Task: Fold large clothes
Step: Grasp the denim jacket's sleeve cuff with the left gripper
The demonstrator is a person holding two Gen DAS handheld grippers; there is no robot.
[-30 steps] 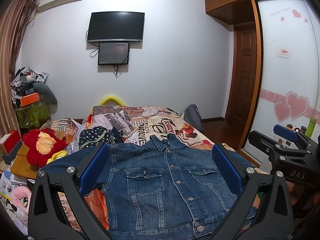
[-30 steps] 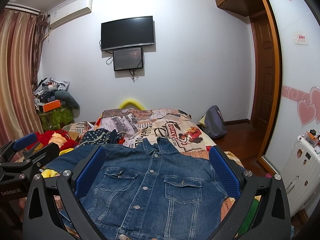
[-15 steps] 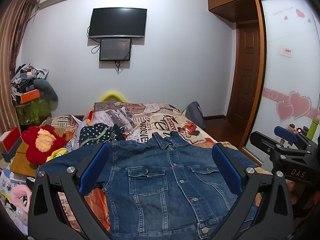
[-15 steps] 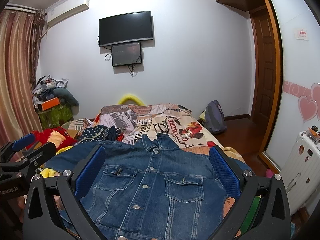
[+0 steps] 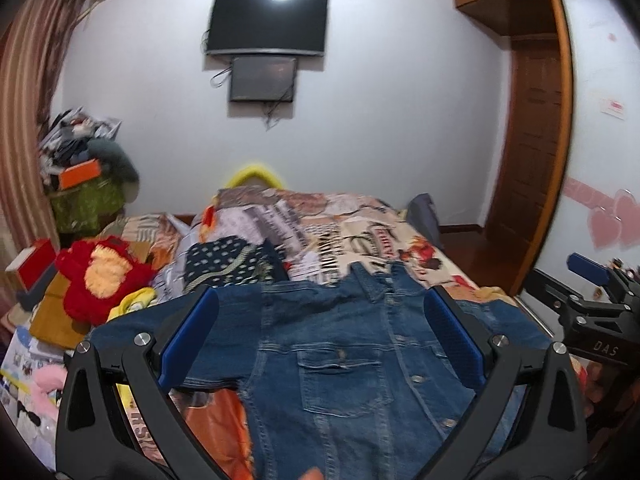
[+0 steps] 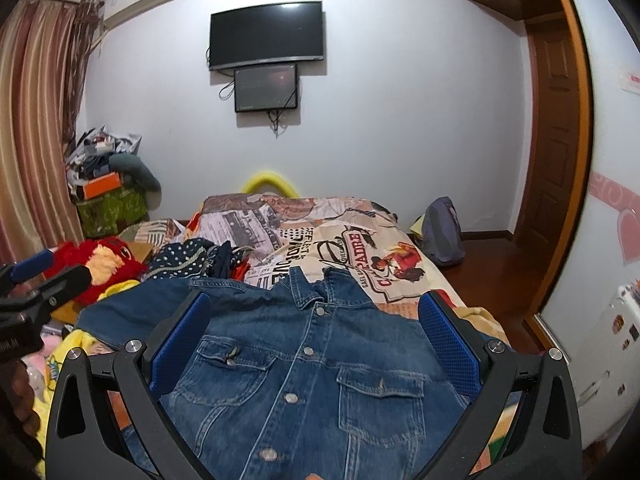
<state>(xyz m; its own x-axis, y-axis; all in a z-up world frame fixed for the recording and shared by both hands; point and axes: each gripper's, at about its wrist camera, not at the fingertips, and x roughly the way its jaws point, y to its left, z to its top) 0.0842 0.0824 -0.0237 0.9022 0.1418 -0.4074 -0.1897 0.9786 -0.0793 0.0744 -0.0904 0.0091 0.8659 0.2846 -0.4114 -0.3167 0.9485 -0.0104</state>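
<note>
1. The denim jacket lies front-up and buttoned on the near end of the bed, collar far.
2. Clutter crowds the left edge; bare bedding lies beyond the collar.
3. Left gripper and right gripper hover wide apart over the jacket, holding nothing.

both wrist views sit low at the foot of the bed, close over the denim jacket, facing the far wall with the television. they share jacket, bed and wall; each catches the other gripper at its edge.
</note>
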